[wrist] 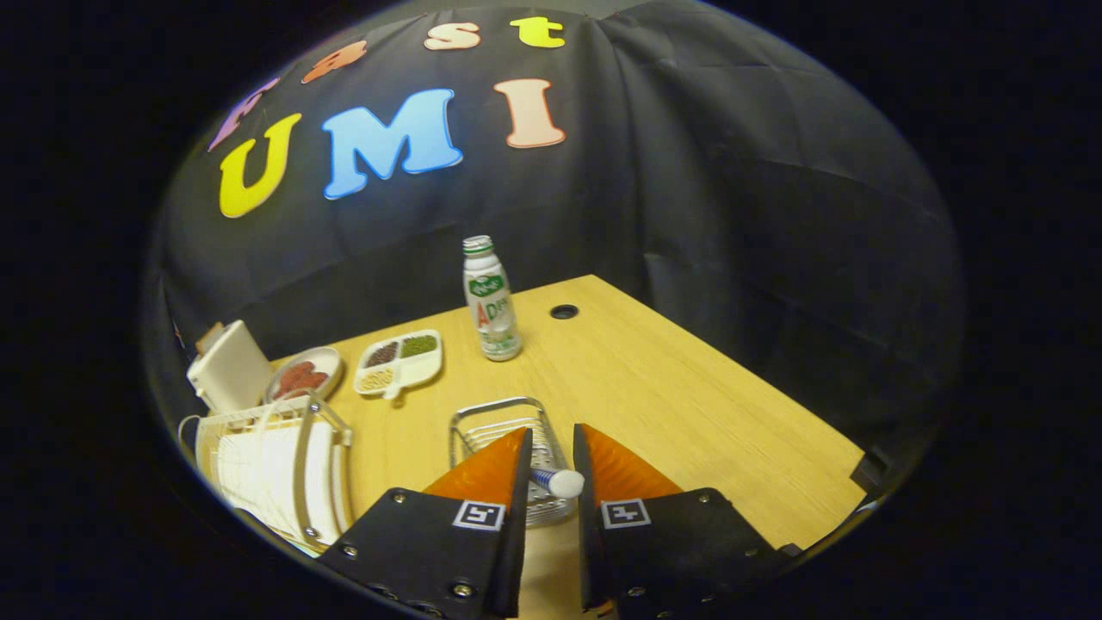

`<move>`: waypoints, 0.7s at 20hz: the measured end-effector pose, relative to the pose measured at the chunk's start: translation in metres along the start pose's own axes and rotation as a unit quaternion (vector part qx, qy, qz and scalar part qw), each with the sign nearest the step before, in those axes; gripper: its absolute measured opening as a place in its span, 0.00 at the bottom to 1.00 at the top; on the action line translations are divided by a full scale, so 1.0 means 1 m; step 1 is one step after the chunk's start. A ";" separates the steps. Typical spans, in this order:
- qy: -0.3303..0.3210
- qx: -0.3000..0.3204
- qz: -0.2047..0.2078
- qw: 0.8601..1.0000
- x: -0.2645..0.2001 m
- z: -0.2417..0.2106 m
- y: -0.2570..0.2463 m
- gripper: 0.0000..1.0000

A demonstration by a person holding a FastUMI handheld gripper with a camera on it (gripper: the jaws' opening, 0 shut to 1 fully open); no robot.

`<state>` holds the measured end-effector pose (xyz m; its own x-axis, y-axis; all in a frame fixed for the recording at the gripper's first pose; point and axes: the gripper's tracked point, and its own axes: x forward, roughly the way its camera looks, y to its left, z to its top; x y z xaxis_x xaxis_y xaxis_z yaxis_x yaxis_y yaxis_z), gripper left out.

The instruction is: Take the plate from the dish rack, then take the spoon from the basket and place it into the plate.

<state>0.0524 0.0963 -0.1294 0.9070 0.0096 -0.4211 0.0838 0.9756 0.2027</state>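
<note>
The gripper (pixel 551 469) is held low over the silver wire basket (pixel 499 426), its fingers narrowly parted around the white-tipped spoon handle (pixel 558 480); contact cannot be told. Bare light-wood worktop (pixel 689 387) lies open beyond; the white dish rack (pixel 275 465) stands beside the basket.

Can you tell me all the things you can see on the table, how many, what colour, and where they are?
table: one, light wood, under everything.
bottle: one, white with a green cap, standing upright beyond the basket.
divided tray: one, white, with dark, green and yellowish fillings, left of the bottle.
small plate: one, pale, with reddish food, left of the divided tray.
white box: one, beside the small plate, behind the dish rack.
dish rack: one, white wire, left of the fingers, holding a white plate.
basket: one, silver wire, just ahead of the fingers.
spoon: one, white handle end between the fingers; whether they press on it is unclear.
gripper: one, fingers close together over the basket.
</note>
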 end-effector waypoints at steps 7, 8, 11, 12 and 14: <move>0.009 -0.064 -0.021 0.998 0.010 0.007 0.010 0.11; 0.007 -0.067 -0.021 0.998 0.009 0.010 0.012 0.11; 0.000 -0.073 -0.025 0.997 0.003 0.020 0.014 0.11; -0.004 -0.076 -0.026 0.997 -0.001 0.025 0.015 0.11; -0.015 -0.083 -0.030 0.996 -0.008 0.036 0.017 0.11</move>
<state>0.0612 0.1044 -0.0903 0.9141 -0.0542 -0.4019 0.0714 0.9971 0.0279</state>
